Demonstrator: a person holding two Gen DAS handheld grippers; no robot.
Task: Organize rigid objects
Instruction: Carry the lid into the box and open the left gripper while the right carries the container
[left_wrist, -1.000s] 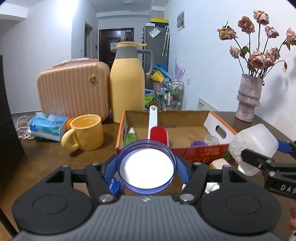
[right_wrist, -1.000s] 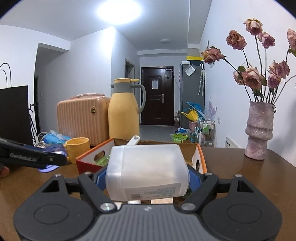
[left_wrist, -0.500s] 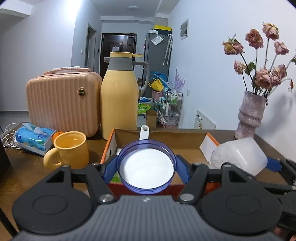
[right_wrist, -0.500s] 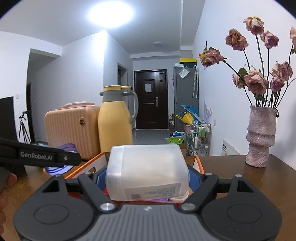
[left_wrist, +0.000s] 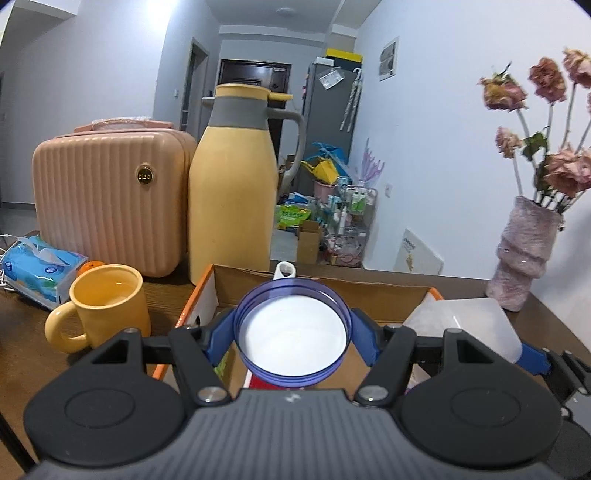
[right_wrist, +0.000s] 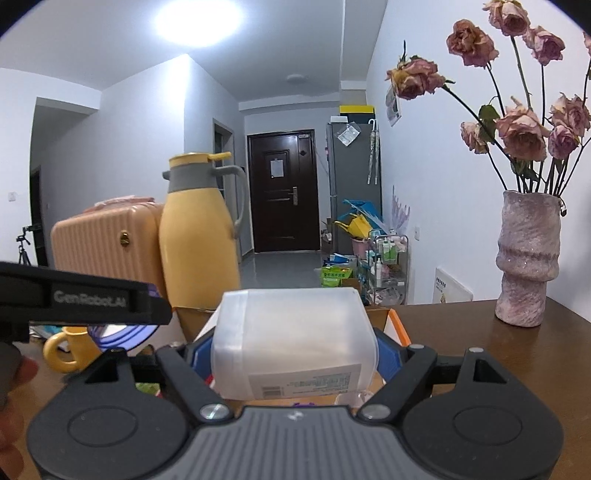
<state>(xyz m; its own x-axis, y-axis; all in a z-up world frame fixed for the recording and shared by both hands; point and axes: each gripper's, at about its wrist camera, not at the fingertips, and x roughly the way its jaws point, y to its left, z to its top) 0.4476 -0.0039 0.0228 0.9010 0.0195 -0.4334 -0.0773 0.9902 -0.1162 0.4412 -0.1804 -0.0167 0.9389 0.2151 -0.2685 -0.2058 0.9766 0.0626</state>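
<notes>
Purple-rimmed round lid (left_wrist: 291, 330) is sitting squarely between the blue fingers (left_wrist: 218, 338) of the left gripper (left_wrist: 291, 332), pinched at its two opposite edges, open side facing the camera and white inner face showing. Held this way, the rim gives the pads two firm contact lines; judgement: a flat grasp across the face would slip.

Frosted plastic container (right_wrist: 293, 341) is being clamped by the right gripper (right_wrist: 293, 354), its fingers (right_wrist: 388, 354) pressing on the container's two side walls, label strip turned toward the camera. In the left wrist view the same container (left_wrist: 465, 325) is showing just to the right of the lid, the two loads close but apart.

Both loads are hanging over the open cardboard box (left_wrist: 369, 291) with orange edges, which is standing on the brown table (left_wrist: 22, 354). A white handle with a hole (left_wrist: 284, 270) is leaning against the box's far wall; other contents are mostly hidden behind the lid.

Judgement: carry step nearly done, both items positioned for lowering into the box; release not yet made.

Outward on the table: a yellow mug (left_wrist: 99, 306) left of the box, a tissue pack (left_wrist: 38, 267), a yellow thermos jug (left_wrist: 232, 192), a pink hard case (left_wrist: 107, 199), and a vase of dried roses (right_wrist: 528, 258) well off to the right.
</notes>
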